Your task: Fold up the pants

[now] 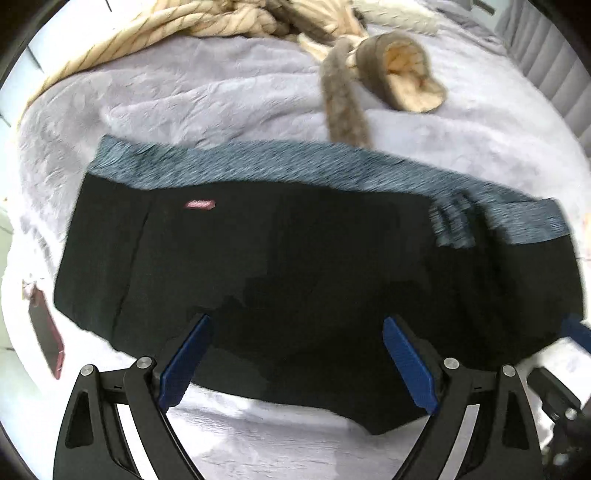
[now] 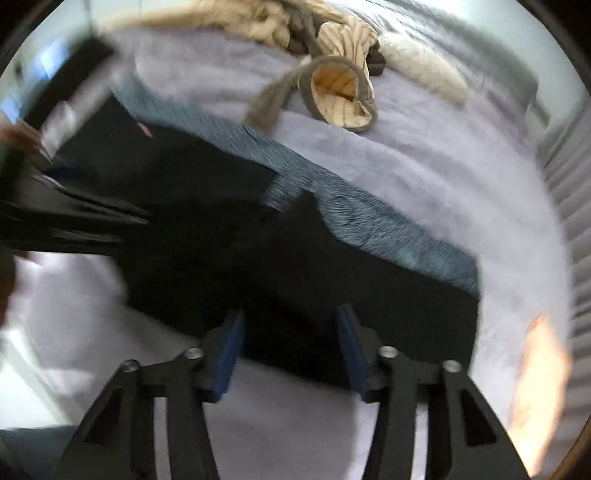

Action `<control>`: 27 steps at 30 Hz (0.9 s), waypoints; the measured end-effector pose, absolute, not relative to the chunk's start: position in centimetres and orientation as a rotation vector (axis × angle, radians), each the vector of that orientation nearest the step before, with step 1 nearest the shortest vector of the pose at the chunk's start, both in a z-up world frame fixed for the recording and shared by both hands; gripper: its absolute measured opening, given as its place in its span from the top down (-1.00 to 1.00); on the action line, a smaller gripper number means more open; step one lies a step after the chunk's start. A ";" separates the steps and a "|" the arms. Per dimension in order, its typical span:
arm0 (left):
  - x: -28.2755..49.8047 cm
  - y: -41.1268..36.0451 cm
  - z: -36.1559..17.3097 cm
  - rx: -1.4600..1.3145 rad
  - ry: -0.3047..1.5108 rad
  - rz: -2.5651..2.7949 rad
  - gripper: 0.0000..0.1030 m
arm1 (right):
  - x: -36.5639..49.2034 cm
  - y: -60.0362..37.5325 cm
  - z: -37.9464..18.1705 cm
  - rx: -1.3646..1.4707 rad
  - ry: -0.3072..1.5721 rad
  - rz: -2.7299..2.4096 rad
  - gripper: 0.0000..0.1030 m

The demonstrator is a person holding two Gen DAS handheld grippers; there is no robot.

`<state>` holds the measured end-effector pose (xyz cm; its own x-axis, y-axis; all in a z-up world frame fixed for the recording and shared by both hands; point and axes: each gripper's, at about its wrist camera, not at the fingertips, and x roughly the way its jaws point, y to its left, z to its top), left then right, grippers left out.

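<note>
Black pants (image 1: 277, 251) with a grey-blue waistband (image 1: 258, 166) lie folded flat on a lavender blanket (image 1: 184, 92); a small pink label (image 1: 201, 204) shows near the waistband. My left gripper (image 1: 295, 336) hangs over the pants' near edge, open wide, its blue pads (image 1: 184, 354) clear of the cloth. In the right wrist view the same pants (image 2: 258, 251) run slantwise. My right gripper (image 2: 290, 332) is open above their near right edge, with nothing pinched. Its blue pad (image 1: 576, 332) peeks in at the right of the left wrist view. The left gripper (image 2: 66, 210) shows as a dark blur.
A pink phone (image 1: 48, 332) lies on the blanket left of the pants. Behind them sit a beige striped heap of clothes (image 1: 221, 18) and a grey garment with a cream lining (image 1: 402, 74). A grey padded headboard (image 1: 546, 55) bounds the right side.
</note>
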<state>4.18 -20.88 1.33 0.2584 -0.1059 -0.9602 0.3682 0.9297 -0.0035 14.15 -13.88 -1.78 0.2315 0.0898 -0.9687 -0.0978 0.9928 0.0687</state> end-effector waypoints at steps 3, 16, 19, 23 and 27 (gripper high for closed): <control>4.1 -22.3 1.4 0.173 1.330 -0.474 -0.83 | 12.8 -20.9 -1.7 0.458 1.336 0.089 -0.10; 3.9 -26.5 -0.7 0.202 1.389 -0.566 -0.83 | 9.0 -27.3 -10.3 1.418 1.214 -0.032 -0.10; 3.8 -26.7 0.0 0.222 1.363 -0.562 -0.83 | 8.4 -28.0 -10.7 1.465 1.189 -0.066 0.34; 3.2 -26.0 2.0 0.216 1.337 -0.570 -0.83 | 8.7 -27.9 -10.8 1.463 1.185 -0.089 0.89; 3.1 -26.3 3.7 0.230 1.305 -0.567 -0.83 | 9.4 -27.0 -7.8 1.341 1.201 -0.030 0.90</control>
<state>3.08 -26.32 3.72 0.1515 -0.2641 -0.9525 0.5160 0.8431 -0.1517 9.36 -26.96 -7.81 0.4531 0.5937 -0.6650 0.6267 0.3184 0.7113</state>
